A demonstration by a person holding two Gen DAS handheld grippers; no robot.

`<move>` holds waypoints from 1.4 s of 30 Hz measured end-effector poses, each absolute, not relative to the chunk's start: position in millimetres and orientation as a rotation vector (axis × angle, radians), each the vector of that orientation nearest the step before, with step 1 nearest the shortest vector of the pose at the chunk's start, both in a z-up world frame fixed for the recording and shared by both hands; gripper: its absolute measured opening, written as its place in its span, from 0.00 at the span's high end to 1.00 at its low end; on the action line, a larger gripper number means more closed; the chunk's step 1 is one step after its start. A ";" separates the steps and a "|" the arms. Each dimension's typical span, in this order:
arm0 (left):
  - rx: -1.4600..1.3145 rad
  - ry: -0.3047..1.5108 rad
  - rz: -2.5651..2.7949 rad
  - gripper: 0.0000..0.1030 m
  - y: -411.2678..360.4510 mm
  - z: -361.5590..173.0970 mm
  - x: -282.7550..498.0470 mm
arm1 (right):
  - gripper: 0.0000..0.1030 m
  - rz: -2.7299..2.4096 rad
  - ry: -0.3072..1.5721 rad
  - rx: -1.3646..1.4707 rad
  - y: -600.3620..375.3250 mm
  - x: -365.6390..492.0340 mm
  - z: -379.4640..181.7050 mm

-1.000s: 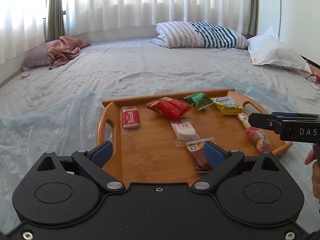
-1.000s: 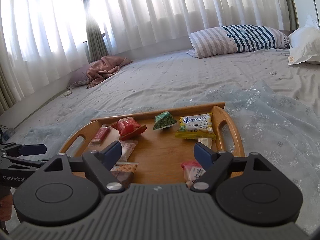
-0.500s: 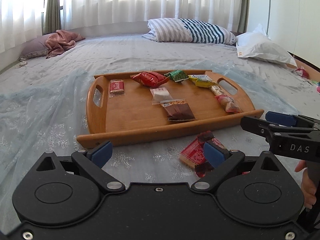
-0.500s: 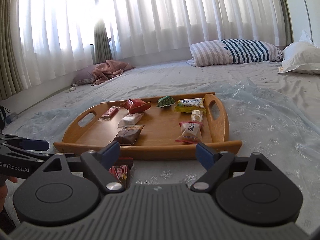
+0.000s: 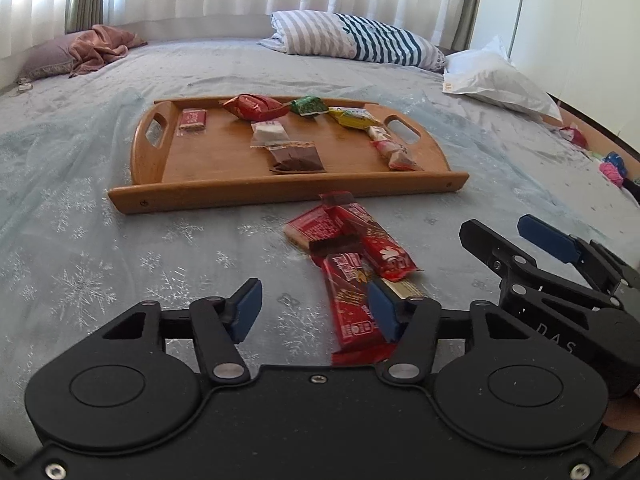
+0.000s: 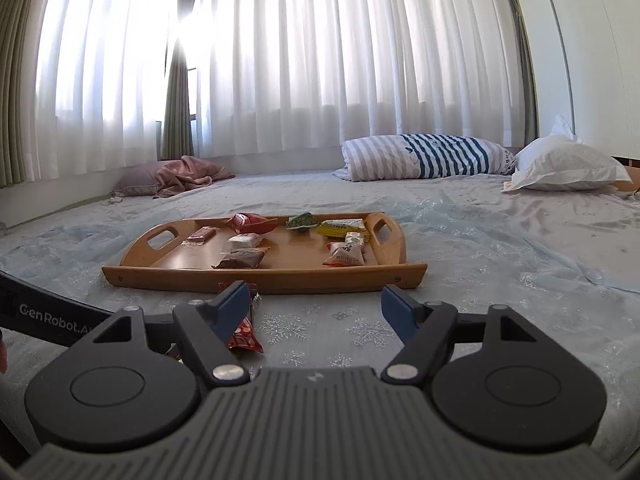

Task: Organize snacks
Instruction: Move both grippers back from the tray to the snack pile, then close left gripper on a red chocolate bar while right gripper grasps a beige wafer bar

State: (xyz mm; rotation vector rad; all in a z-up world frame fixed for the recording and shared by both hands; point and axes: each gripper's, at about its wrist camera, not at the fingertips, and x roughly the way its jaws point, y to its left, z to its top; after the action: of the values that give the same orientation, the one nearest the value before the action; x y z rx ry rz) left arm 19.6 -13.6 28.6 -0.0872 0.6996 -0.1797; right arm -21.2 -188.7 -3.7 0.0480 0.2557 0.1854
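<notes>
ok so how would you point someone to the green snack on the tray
Find the wooden tray lying on the bed, in front of the striped pillow. Along its far edge runs a row of snacks, and the green packet sits there between a red bag and a yellow packet. It is the only green wrapper on the tray.

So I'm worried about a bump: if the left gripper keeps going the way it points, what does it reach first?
Probably the long red snack packet on the bedspread, lying just ahead of the closing left gripper; the wooden tray lies beyond. Depth is uncertain.
</notes>
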 end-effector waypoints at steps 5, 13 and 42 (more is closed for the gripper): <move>-0.102 0.710 -0.176 0.58 -21.9 24.0 22.8 | 0.45 0.172 0.264 0.062 -192.2 -33.7 -8.1; -0.131 0.736 -0.179 0.72 -25.6 15.8 34.1 | 0.58 0.212 0.288 0.074 -182.4 -49.3 -15.3; -0.131 0.733 -0.107 0.70 7.6 13.3 29.8 | 0.57 0.274 0.370 -0.061 -123.9 -31.3 -24.2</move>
State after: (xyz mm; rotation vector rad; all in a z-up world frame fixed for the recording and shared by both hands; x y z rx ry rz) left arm 29.8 7.6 13.3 -0.1308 0.7328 -0.1074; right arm -31.3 -123.9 -24.2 -0.0612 0.3697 0.2739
